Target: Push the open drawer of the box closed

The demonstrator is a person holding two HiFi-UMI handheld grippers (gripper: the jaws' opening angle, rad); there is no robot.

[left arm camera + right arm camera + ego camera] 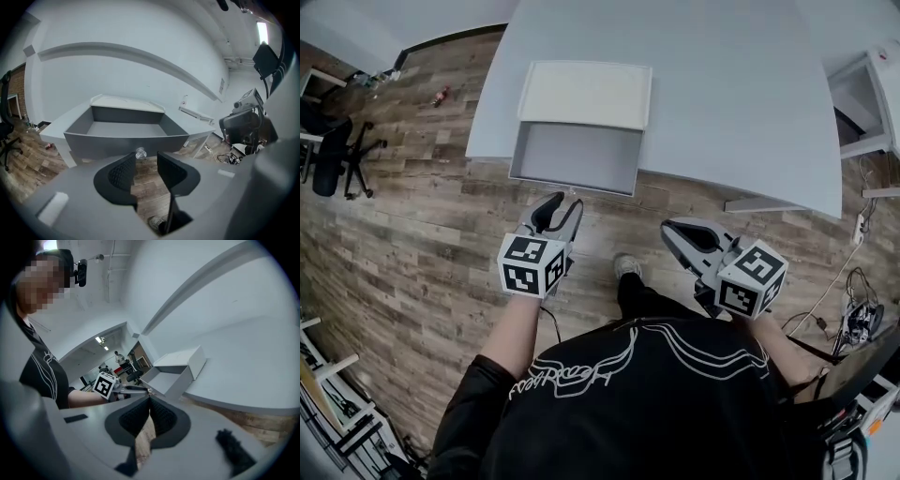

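Note:
A white box [586,94] lies on the pale table [731,103], and its grey drawer [575,157] is pulled out past the table's near edge. The drawer front [93,143] carries a small clear knob [140,153]. My left gripper [555,202] hovers just short of that front and is open; the knob shows right beyond its fingertips [127,165], with nothing pressed between the pads. My right gripper [671,231] hangs over the floor to the right of the drawer, shut and empty. In the right gripper view the box [180,363] and the left gripper [133,389] show ahead.
The floor is wood planks, with the person's shoe [626,266] below the drawer. A black office chair [339,155] stands at the far left. At the right are a white cabinet [867,94] and a tangle of cables [859,321].

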